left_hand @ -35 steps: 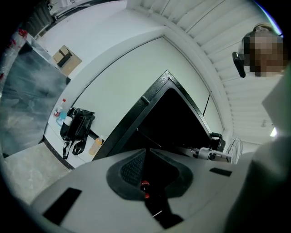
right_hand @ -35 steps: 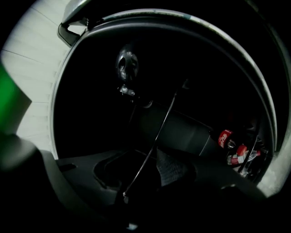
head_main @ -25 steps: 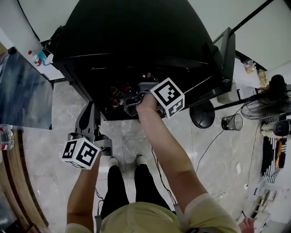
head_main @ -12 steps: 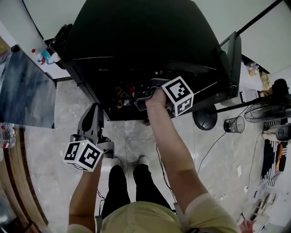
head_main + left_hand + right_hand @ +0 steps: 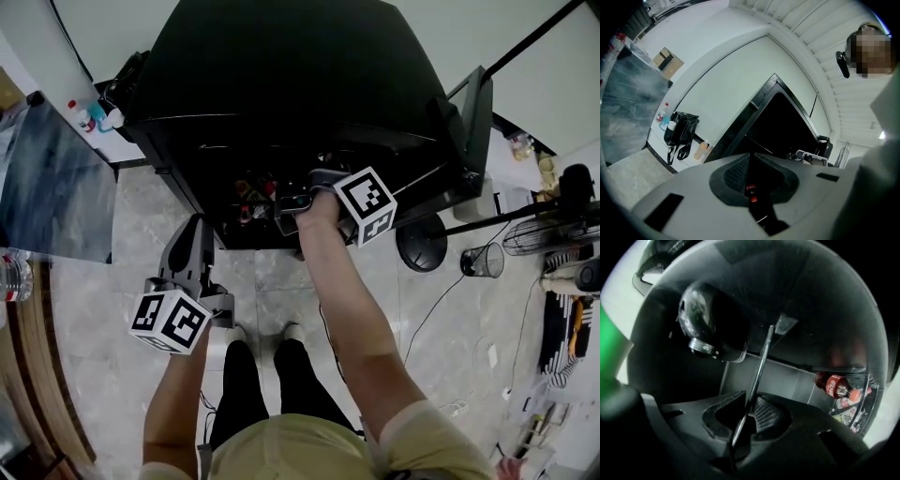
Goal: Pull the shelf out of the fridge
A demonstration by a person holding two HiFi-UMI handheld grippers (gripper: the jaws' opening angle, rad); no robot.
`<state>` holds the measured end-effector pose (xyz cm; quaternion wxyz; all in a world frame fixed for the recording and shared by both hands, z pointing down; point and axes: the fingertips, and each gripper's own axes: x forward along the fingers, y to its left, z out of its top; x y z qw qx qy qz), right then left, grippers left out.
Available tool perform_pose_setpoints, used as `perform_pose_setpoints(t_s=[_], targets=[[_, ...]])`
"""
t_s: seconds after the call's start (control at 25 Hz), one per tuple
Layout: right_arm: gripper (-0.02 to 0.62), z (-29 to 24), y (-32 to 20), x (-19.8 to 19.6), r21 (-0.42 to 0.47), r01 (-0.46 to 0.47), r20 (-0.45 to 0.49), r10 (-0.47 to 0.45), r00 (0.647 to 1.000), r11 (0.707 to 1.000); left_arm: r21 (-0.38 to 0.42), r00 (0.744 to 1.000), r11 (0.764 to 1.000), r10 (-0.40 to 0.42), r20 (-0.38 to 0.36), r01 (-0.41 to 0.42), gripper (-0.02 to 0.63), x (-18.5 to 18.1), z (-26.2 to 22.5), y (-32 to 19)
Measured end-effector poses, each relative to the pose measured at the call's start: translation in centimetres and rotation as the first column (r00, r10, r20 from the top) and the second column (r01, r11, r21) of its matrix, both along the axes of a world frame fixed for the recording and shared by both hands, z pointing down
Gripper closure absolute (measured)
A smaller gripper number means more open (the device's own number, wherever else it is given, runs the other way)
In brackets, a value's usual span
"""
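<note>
marble floor point(image 5: 112, 272) under a black fridge point(image 5: 281, 75). the right gripper point(image 5: 750, 411) has just been closing and now nips the thin shelf point(image 5: 761, 362) by its front edge. the shelf is probably stiff, slippery and breakable. the left gripper point(image 5: 751, 176) is pinched together, empty.

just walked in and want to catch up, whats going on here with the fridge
A person stands at an open black fridge with a handheld gripper in each hand. The right gripper reaches inside; its jaws have just been closing and now pinch the thin edge of the shelf. The shelf does not look pulled out yet. The left gripper hangs outside the fridge, shut and empty.
</note>
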<state>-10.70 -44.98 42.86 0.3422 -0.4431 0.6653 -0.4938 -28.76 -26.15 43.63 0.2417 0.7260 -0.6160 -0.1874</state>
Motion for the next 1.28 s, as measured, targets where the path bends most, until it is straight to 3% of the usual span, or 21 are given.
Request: perform_pose_setpoints(t_s=[0.56,0.96,1.28], targets=[[0.549,0.3,4.1,0.6,-0.033,0.071,0.045,-0.07,0.997,0.997,0.015,0.999,1.0,0.02,-0.047,-0.019,0.588,1.5,-1.1,0.9],[0.549,0.3,5.9,0.9,-0.04,0.11,0.044,-0.108,0.993,0.993,0.014,0.977,0.998,0.057,-0.205,-0.055,0.462,1.9,-1.6,1.5],[0.549,0.3,6.9,0.9,-0.044,0.131,0.026,-0.13,0.991,0.99,0.019,0.928,0.995,0.101,-0.358,-0.101,0.437,2.4,-1.8,0.9]])
